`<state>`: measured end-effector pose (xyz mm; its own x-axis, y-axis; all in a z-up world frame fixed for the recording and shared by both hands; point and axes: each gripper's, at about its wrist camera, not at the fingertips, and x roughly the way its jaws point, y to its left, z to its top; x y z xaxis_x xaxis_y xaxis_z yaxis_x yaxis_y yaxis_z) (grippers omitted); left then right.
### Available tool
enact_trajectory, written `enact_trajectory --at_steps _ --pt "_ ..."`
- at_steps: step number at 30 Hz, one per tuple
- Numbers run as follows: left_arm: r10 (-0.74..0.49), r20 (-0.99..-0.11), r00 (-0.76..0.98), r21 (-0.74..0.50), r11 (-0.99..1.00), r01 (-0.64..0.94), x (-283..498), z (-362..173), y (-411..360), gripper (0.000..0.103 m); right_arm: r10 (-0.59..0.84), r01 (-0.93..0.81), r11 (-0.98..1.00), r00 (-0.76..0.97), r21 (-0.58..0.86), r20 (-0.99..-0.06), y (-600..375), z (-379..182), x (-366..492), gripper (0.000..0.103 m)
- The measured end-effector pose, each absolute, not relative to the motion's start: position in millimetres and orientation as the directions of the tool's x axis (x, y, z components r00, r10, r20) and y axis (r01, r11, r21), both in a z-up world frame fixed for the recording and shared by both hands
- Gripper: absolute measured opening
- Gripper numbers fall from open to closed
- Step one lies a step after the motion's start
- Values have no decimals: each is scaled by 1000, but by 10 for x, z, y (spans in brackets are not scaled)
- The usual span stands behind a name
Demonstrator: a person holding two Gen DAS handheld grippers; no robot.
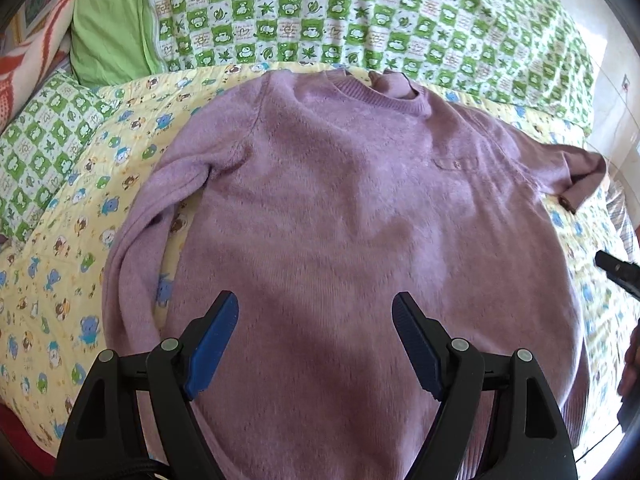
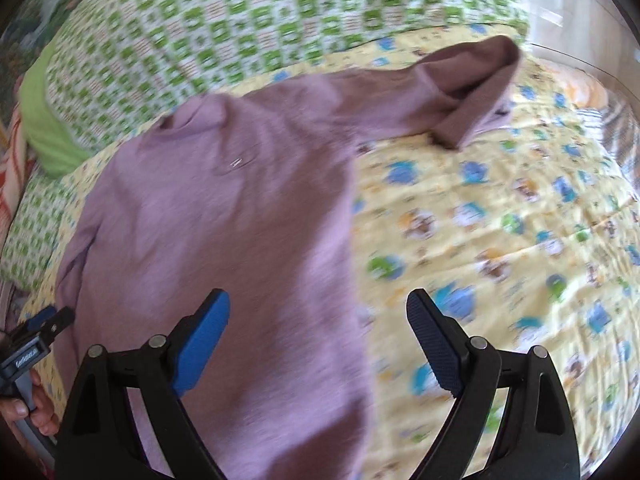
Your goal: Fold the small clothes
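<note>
A: We are holding the left gripper (image 1: pixel 314 306) with its jaws spread wide and nothing between them, hovering over the lower body of the purple sweater (image 1: pixel 340 208).

B: And we are holding the right gripper (image 2: pixel 318 304) released too, jaws apart and empty. Its left finger is hanging over the sweater's hem side, its right finger over the yellow cartoon quilt (image 2: pixel 500 220) just beside the sweater.

A: We are seeing the sweater lying face up and spread flat on that quilt, neckline away from us. One sleeve is lying folded down along the sweater's left side, with a sliver of quilt showing between sleeve and body.

B: The other sleeve (image 2: pixel 460 92) is stretching out from the sweater's far right shoulder, its cuff end turned back on itself.

A: Beyond the sweater's collar, the green checked blanket (image 1: pixel 360 12) is lying bunched, and a plain green pillow (image 1: pixel 112 24) is sitting off to the sweater's far left.
</note>
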<state>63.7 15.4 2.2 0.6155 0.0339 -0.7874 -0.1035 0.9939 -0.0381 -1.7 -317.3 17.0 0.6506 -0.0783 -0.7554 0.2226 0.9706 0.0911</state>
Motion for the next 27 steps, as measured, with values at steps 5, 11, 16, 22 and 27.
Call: enact_trajectory --at_steps 5,11,16,22,27 --pt "27 -801 598 -45 993 -105 1012 38 158 84 -167 330 941 648 77 -743 -3692 312 271 90" --pt "40 -809 587 -24 995 -102 1536 29 161 84 -235 433 897 642 92 -730 -4271 398 711 79" --pt "39 -819 573 -35 993 -117 1910 -79 229 85 -273 486 868 635 99 -723 -4699 415 1025 59" --pt "26 -848 529 -49 991 -126 2270 -312 317 85 -232 464 878 625 115 -745 -4895 343 1366 7" --pt "-17 -844 536 -92 989 -113 2272 -348 383 85 -129 344 924 687 164 -715 -4463 675 1304 6"
